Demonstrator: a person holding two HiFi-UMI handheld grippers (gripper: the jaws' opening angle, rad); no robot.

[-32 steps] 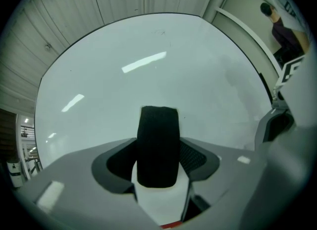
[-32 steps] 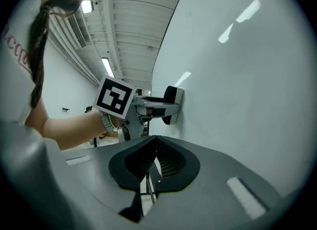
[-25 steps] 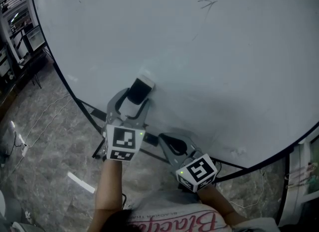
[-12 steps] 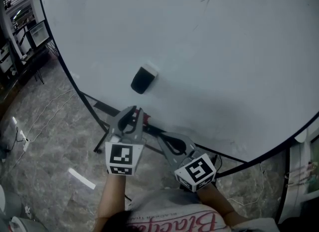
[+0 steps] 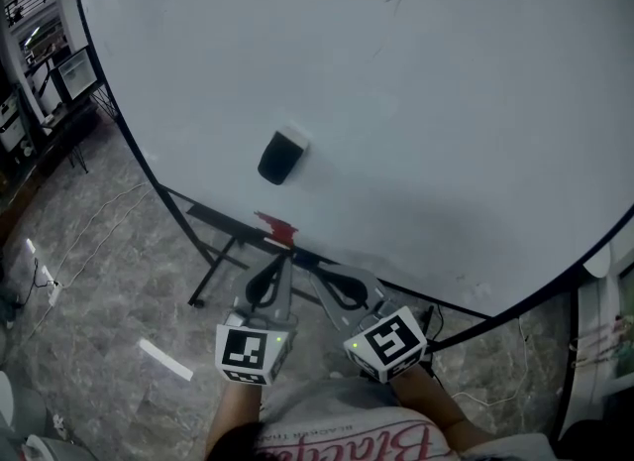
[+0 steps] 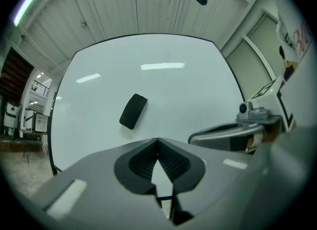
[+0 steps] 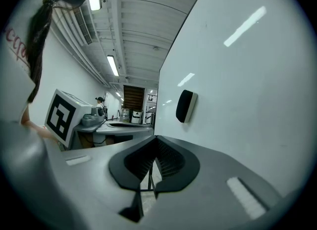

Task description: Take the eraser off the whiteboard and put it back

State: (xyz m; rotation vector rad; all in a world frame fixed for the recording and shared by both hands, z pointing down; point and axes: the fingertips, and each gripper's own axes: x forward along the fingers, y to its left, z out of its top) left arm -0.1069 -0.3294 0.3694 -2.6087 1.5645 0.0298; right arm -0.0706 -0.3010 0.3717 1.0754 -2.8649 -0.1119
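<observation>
Eraser (image 5: 282, 157) clings to the whiteboard (image 5: 446, 102); below it, left gripper (image 5: 281, 259) and right gripper (image 5: 323, 274) hold their jaws closed and empty.

Left claw (image 5: 280, 259) and right claw (image 5: 323, 276) were grey plastic, black ribbed pads (image 6: 141, 162). Behind each claw sat a white cube (image 5: 252, 352) with black square markers, green LED lit. Shirt (image 5: 396, 441) was white, red lettering.

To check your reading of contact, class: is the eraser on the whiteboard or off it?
On. The eraser sits flat on the whiteboard, clear of the left gripper and right gripper, both shut and empty.
</observation>
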